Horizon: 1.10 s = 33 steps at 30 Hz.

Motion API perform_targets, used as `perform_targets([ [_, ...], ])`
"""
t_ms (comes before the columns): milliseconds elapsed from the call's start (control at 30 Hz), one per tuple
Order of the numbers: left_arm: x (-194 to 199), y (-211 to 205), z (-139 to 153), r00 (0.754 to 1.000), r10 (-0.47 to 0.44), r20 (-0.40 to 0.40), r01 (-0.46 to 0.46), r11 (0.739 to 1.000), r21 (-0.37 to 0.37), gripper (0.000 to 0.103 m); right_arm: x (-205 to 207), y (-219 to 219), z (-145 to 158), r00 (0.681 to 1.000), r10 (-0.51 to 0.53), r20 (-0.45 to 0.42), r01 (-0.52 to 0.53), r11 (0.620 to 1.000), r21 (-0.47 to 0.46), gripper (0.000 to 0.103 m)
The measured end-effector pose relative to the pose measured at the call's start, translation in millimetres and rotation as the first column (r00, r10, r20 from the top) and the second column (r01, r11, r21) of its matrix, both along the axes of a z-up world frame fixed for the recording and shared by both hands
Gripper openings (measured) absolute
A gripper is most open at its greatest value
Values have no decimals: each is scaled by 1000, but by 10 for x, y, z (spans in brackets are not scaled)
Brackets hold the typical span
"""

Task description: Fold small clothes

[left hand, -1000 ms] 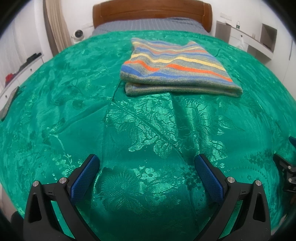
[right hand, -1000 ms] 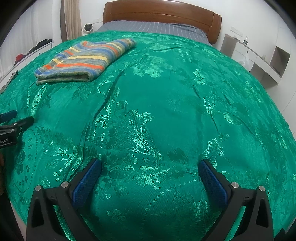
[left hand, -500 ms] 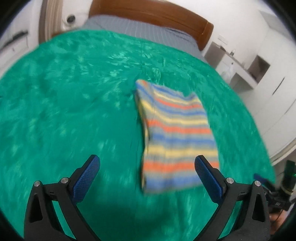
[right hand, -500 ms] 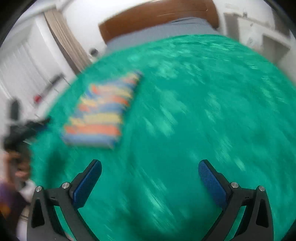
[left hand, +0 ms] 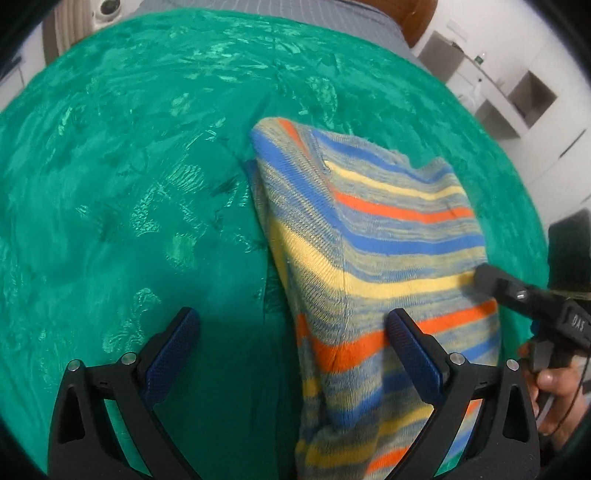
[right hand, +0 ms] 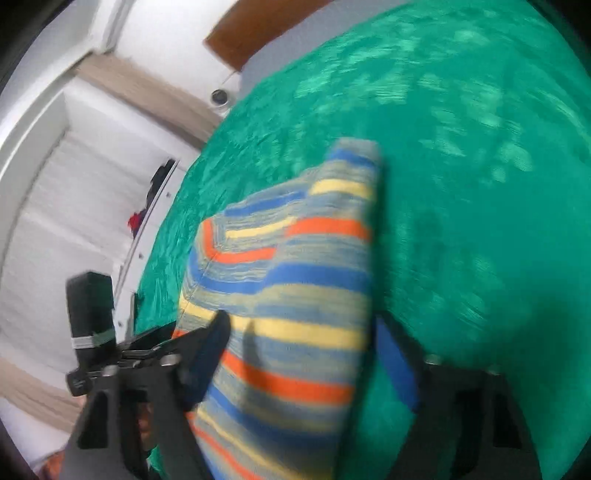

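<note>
Two grippers are seen hovering over one folded striped sweater point(left hand: 373, 258), which is laid flat on a shiny green bedspread point(left hand: 129, 184) with a floral pattern woven in. So the sweater gets used as the landmark for everything else here.

Orange, yellow, blue and grey bands are run across the sweater, and it's folded into a rough rectangle. A wooden headboard point(right hand: 258, 33) is glimpsed beyond the sweater's far end, past a strip of grey sheet. White shelving point(left hand: 517, 96) is spotted off to the sweater's far right side in the left wrist view.

The left gripper point(left hand: 291, 354) is held spread wide, with nothing pinched. One of its blue fingers point(left hand: 413, 362) is parked over the sweater's near end, while the other finger sits over bare bedspread just left of the sweater. Whether that finger actually touches the knit can't be told.

The right gripper point(right hand: 306, 354) is caught mid-close, its jaws being drawn together with the sweater's near portion between them. The right wrist view is badly smeared, so it can't be told whether the pads are already pressed on the fabric. From the left wrist view its black finger tip point(left hand: 491, 277) is seen right at the sweater's right edge, on a yellow stripe, with a hand point(left hand: 557, 380) wrapped around the handle behind it.
</note>
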<state>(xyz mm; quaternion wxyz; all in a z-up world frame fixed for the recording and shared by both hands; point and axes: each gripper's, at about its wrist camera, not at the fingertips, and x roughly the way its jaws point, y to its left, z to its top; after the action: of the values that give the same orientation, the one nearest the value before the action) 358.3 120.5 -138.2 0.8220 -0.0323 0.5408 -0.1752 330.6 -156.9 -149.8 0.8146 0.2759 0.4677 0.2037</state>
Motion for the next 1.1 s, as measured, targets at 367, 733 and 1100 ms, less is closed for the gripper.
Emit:
perform_targets([
  [367, -282, -439, 498, 983, -84, 161, 74, 995, 70, 16, -395, 733, 681, 954, 164, 251, -4, 844, -537, 26],
  [733, -515, -766, 385, 966, 0, 260, -55, 977, 207, 95, -528, -291, 694, 980, -63, 188, 157, 824, -544, 96],
  [1100, -1678, -662, 802, 883, -11, 470, -166, 928, 333, 102, -1718, -352, 853, 966, -71, 250, 212, 773, -598, 102],
])
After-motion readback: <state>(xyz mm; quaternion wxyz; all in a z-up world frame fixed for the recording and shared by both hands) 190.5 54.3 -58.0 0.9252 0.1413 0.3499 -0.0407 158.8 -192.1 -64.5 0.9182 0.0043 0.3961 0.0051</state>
